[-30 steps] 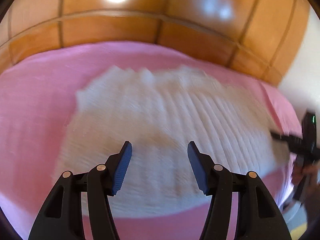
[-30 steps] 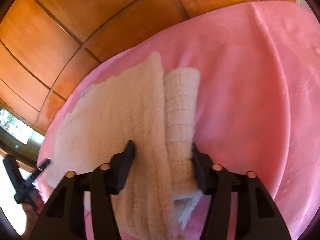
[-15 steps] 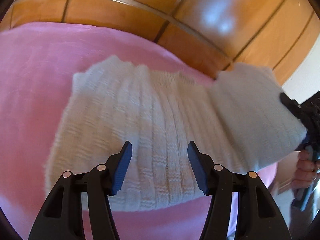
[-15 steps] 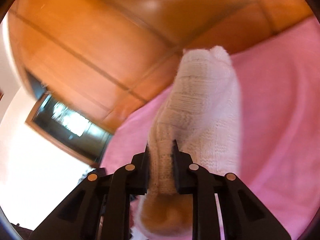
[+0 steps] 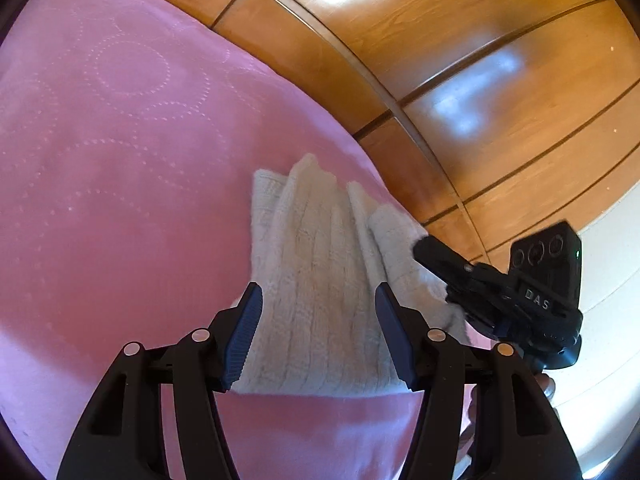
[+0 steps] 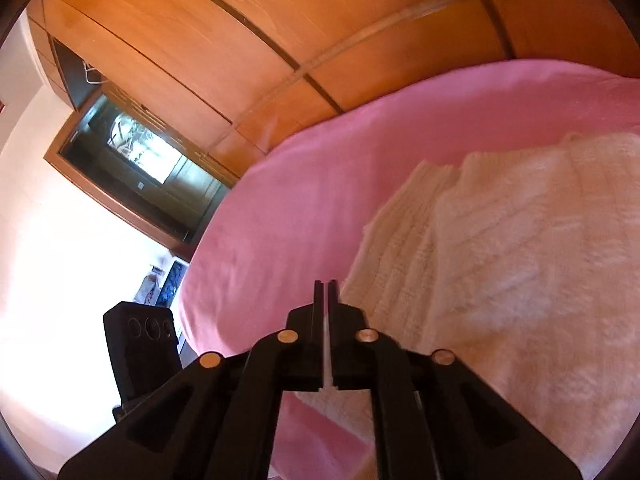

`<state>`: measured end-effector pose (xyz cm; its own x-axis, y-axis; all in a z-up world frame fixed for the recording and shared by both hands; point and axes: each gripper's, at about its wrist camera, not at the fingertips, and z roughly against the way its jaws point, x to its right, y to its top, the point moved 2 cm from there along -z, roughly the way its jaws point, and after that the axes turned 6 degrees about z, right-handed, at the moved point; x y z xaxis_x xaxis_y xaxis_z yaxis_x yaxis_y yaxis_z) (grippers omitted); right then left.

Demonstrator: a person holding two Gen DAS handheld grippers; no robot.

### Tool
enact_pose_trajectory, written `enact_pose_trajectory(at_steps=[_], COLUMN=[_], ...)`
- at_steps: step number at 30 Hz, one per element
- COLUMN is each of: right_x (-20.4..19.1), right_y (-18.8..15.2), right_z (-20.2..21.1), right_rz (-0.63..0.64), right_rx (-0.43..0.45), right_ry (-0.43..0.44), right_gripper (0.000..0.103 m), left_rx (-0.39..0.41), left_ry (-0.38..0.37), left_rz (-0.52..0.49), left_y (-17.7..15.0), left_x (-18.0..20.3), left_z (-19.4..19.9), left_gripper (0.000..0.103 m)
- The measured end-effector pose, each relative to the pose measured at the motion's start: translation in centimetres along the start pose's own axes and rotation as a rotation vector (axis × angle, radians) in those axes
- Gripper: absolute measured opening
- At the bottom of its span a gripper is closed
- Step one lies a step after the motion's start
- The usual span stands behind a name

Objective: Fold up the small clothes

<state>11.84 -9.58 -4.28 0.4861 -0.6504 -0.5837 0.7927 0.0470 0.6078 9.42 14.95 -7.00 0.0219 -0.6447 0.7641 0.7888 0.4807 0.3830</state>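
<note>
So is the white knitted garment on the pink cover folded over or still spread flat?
Folded over: in the right wrist view one layer of the white knitted garment lies on another, whose stepped edges show beside it.

Knit garment (image 6: 520, 264) blurred and cut by right edge, near hem hidden behind left gripper (image 5: 318, 340)

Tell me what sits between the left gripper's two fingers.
The white knit garment lies there, spread on the pink bedspread, with the left gripper open above it. The left wrist view shows this.
</note>
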Motion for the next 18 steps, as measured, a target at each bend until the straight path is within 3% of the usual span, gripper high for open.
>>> enact_pose_trajectory(at_steps=[2,4,6,8,12,18], right_x=[0.0,0.0,0.3,1.1,3.8,5.9], right_y=[-0.4,-1.4,-2.6,-4.3,-6.9,-9.1], right_z=[2.2,5.2,8.0,10.4,12.2,13.1], right_rz=[0.022,0.053,0.060,0.054,0.005,-0.022], right_rx=[0.049,0.087,0.123,0.154,0.156,0.160], right_ry=[-0.019,-0.037,-0.064,-0.134,-0.221,-0.305], right_gripper=[0.053,0.057,0.065,0.078,0.082,0.084], left_rx=[-0.019,-0.037,-0.061,-0.099,-0.196,-0.304], left_ry=[-0.015,-0.032,-0.072,-0.114,-0.164,-0.170], left_rz=[-0.008,-0.007,0.015,0.045,0.094,0.120], left_y=[-0.1,0.1,0.6,0.8,1.3,1.7], left_x=[0.4,0.9,1.2,2.2,3.7,6.0], left_z=[-0.6,-1.4,-2.5,-4.0,-7.5,-12.1], left_gripper=[0.057,0.059,0.073,0.076,0.084,0.081])
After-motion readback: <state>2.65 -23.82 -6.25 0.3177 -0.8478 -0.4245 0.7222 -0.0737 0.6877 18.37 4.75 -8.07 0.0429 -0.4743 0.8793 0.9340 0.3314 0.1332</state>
